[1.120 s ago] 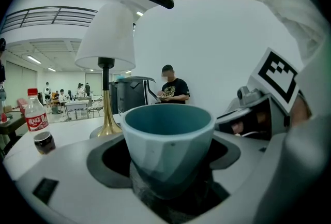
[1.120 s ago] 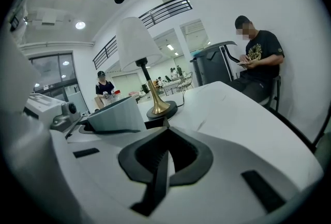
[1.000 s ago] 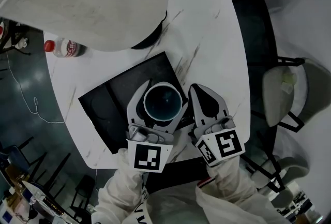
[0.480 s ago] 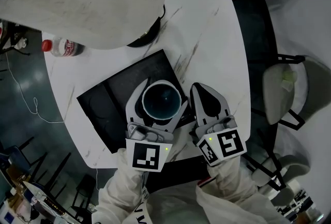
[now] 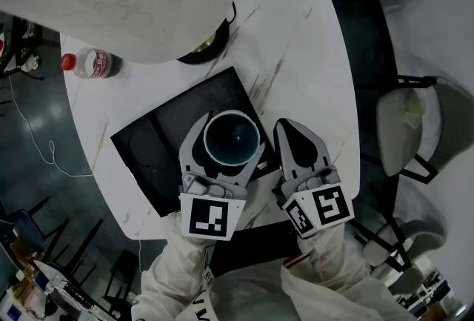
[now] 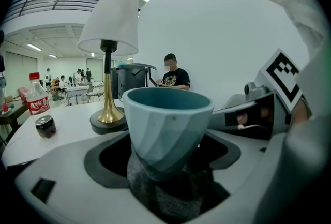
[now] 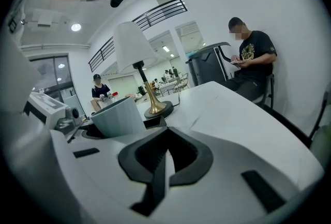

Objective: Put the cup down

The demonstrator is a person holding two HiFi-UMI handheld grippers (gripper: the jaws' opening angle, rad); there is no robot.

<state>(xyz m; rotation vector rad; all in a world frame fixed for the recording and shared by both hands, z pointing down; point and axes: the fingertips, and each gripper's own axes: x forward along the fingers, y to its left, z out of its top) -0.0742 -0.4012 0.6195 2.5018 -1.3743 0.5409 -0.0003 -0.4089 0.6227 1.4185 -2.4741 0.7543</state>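
Cup [image 5: 232,136] edged forward, left gripper [image 5: 229,143] clamping it over mat [image 5: 159,143]; right gripper [image 5: 287,130] closed.

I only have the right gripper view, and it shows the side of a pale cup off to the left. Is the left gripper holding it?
Observer: Yes. In the left gripper view, the left gripper has its jaws closed on the lower part of the cup, which is upright.
Operator: What is under it?
Observer: In the head view the cup is over the black mat, not over the bare table. I cannot tell whether it touches the mat.
Operator: Anything inside it?
Observer: No, from above its teal inside looks empty.
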